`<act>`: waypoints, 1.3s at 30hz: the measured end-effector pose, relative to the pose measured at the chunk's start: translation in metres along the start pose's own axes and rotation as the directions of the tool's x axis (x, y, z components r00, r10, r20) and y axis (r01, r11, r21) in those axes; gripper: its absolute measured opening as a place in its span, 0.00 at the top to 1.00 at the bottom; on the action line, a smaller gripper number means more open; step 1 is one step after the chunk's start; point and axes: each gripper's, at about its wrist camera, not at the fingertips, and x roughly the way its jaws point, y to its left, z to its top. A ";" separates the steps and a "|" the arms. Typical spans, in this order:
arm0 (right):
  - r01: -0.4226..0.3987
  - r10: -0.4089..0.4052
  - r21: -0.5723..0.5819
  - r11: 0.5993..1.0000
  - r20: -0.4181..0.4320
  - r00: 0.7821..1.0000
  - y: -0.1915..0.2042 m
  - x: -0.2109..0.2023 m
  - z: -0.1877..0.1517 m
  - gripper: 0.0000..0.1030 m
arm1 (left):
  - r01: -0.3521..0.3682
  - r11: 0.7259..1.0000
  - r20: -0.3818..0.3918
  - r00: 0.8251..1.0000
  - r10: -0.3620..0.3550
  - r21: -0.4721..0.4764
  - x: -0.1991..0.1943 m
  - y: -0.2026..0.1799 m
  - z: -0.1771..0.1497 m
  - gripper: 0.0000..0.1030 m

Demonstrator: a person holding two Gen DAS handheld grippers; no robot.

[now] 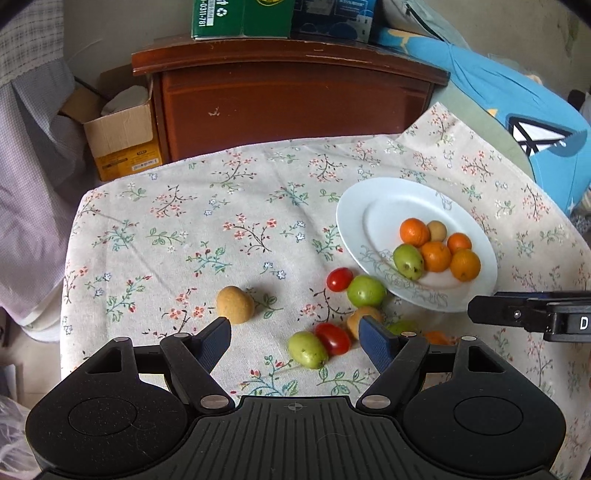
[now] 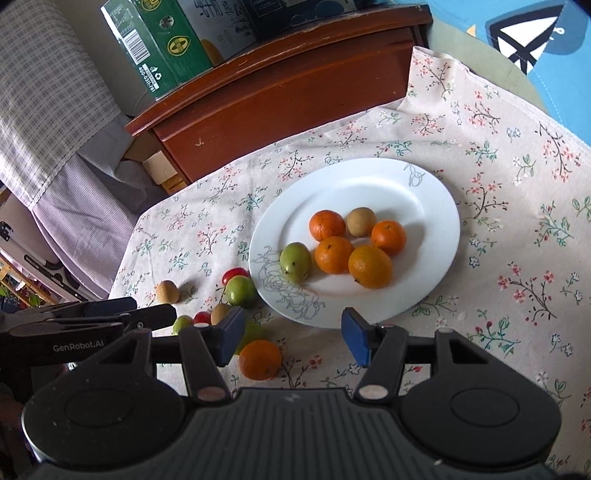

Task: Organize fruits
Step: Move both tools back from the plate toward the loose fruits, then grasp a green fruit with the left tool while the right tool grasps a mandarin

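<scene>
A reddish-brown wooden cabinet (image 1: 291, 99) is being seen behind the table; a green printed carton (image 1: 242, 18) is being carried on its top; an open brown cardboard box (image 1: 120, 142) is being kept on the floor just beside it; a lilac checked cloth (image 1: 27, 155) is being draped at the left; a floral beige tablecloth (image 1: 184, 229) is being lit by soft daylight.
</scene>
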 end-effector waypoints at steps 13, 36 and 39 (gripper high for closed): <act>-0.041 0.035 -0.070 0.997 -0.084 0.996 0.015 0.014 -0.018 0.43 | 0.033 0.981 -0.014 0.999 -0.031 0.189 0.017 -0.003 -0.022 0.28; -0.040 0.027 -0.116 0.992 -0.112 0.993 0.023 0.035 -0.024 0.59 | 0.110 0.979 -0.012 0.994 -0.109 0.171 0.033 -0.001 -0.017 0.52; -0.037 0.025 -0.115 0.993 -0.109 0.994 0.023 0.036 -0.024 0.64 | 0.124 0.978 -0.013 0.992 -0.123 0.167 0.031 -0.001 -0.017 0.62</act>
